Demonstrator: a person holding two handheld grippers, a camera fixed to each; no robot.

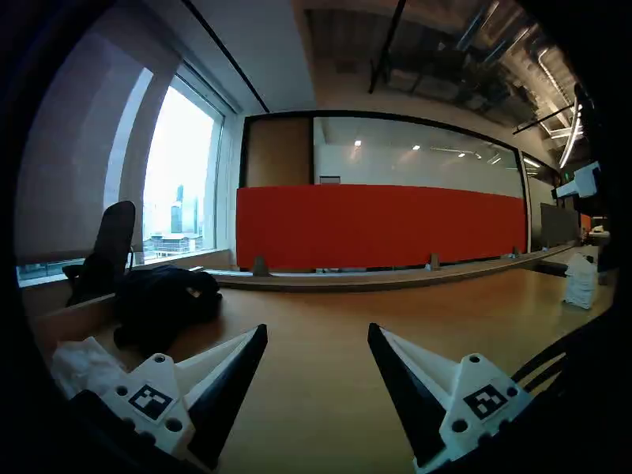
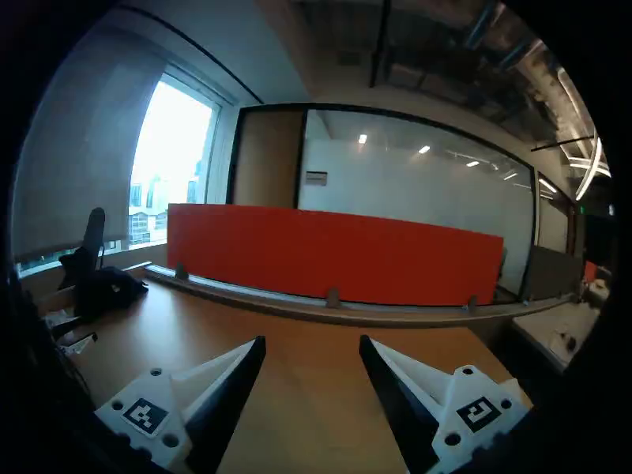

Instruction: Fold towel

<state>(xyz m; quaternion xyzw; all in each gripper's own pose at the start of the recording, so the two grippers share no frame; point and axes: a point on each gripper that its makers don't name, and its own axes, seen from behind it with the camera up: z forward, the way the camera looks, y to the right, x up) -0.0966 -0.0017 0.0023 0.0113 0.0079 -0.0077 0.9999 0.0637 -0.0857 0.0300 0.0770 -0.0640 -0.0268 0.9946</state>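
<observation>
Left claw (image 1: 317, 327) was spread wide and held nothing, and so was the right claw (image 2: 312, 339). Bare wooden desk (image 1: 316, 395) gave lots of room up to the red wall (image 1: 379, 225) at 12 o'clock. A white crumpled thing (image 1: 79, 363) at 8 o'clock was partly cut off. A white stack (image 1: 581, 280) at 3 o'clock was hard to make out. I could not tell which was the towel. A black bag (image 1: 162, 304) lay at 9 o'clock.
</observation>
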